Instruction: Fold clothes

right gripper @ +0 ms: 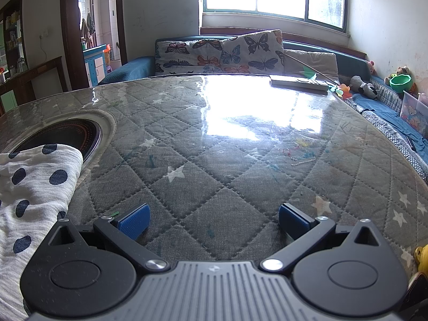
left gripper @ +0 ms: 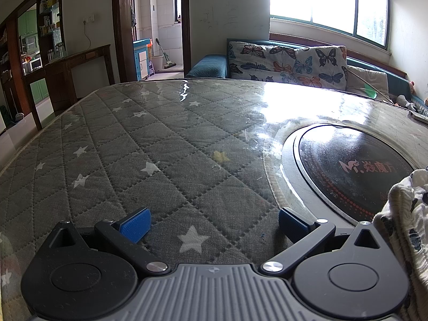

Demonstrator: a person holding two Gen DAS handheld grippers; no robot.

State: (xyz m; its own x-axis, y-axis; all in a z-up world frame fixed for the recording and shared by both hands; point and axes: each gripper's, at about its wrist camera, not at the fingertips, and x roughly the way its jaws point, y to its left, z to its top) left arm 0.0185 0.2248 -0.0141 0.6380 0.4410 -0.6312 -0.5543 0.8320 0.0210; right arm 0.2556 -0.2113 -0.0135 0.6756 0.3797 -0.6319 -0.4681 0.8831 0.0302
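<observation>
A white garment with dark blue polka dots (right gripper: 34, 187) lies on the table at the left of the right wrist view, its far end over the round burner. Its edge also shows at the right of the left wrist view (left gripper: 404, 227). My left gripper (left gripper: 214, 223) is open and empty, low over the quilted cover, with the garment to its right. My right gripper (right gripper: 214, 220) is open and empty, with the garment to its left. Neither touches the cloth.
The table (left gripper: 160, 139) has a grey star-quilted cover under clear plastic. A round black induction burner (left gripper: 347, 165) is set in its middle. A remote control (right gripper: 299, 83) lies at the far edge. A sofa with butterfly cushions (right gripper: 222, 53) and toys stands behind.
</observation>
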